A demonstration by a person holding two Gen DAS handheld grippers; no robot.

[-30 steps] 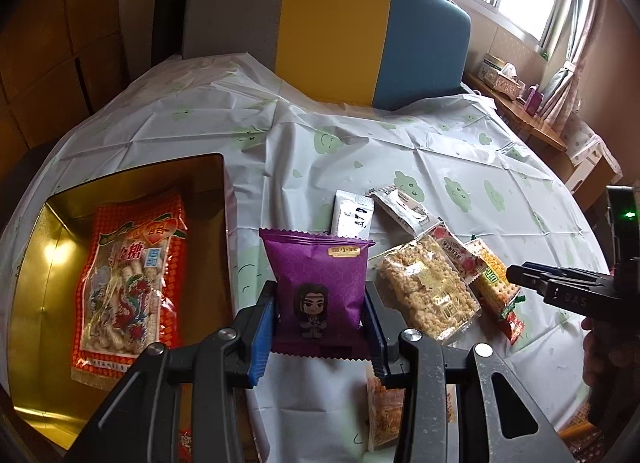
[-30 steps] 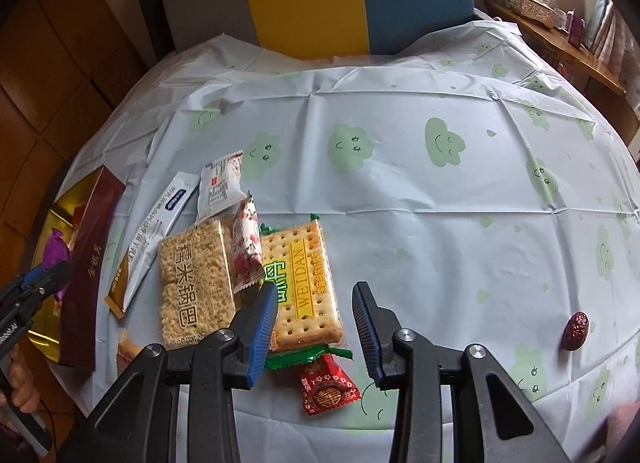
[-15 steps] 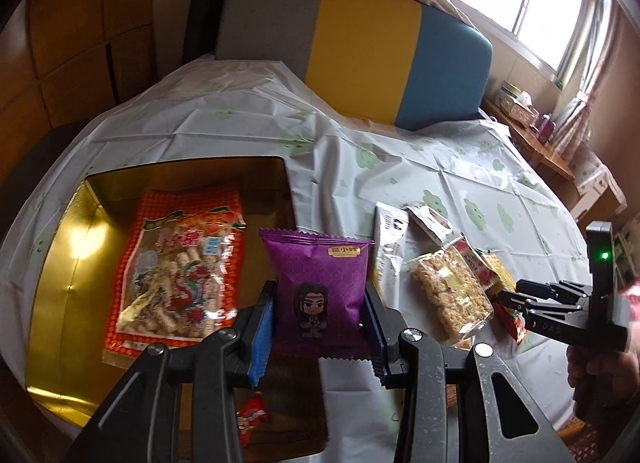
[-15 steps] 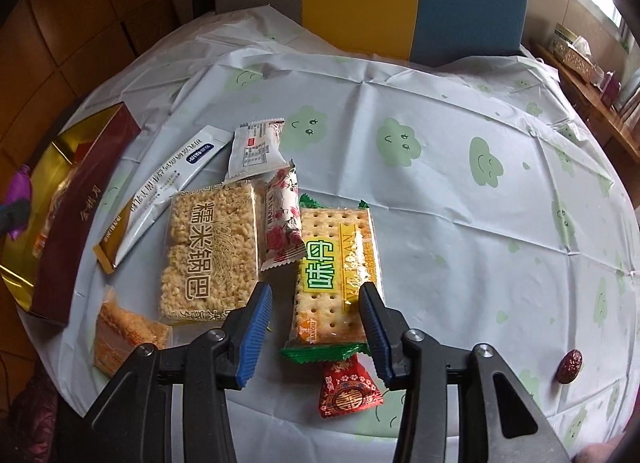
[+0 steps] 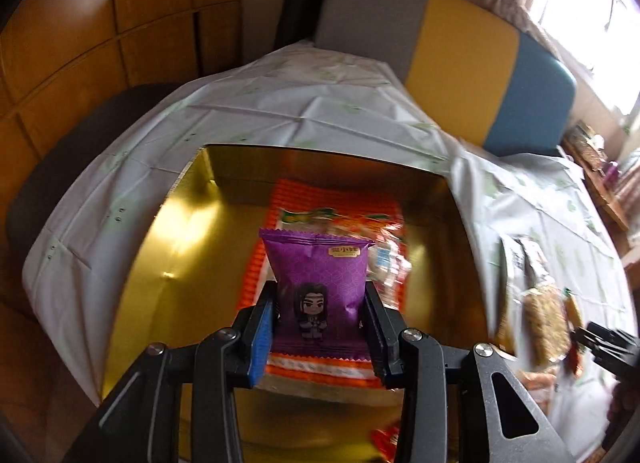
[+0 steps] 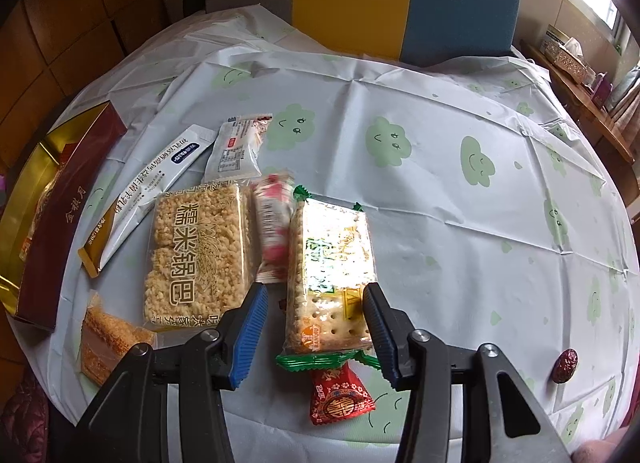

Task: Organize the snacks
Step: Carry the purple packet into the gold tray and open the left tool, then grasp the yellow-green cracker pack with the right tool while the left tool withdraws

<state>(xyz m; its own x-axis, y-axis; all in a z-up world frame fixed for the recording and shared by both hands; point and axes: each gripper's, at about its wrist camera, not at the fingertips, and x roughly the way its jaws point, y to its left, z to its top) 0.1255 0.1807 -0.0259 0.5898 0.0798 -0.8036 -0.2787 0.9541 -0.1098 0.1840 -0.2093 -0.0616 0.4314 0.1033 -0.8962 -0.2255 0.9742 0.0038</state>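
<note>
Left tool (image 5: 320, 327) clamps the purple foil snack packet with the cartoon figure (image 5: 319, 283), upright, over the gold-lined open box (image 5: 160, 263); beneath lies an orange-red snack bag (image 5: 340, 207). Right tool (image 6: 314, 325) spreads wide around the clear-wrapped cracker pack with green ends (image 6: 330, 275), tilted on the cloud-print tabletop (image 6: 460, 203), with the rice-crisp block pack (image 6: 192, 251) beside it.

Big white characters 糯米锅巴 run down the clear rice-crisp pack (image 6: 197, 253). The maroon box wall (image 6: 64, 219) carries gold 金秋月. A double-happiness 囍 sits on the small red candy packet (image 6: 339, 397). The purple packet's (image 5: 320, 287) gold label and the white sachet's (image 6: 150, 187) print are too small to read.
</note>
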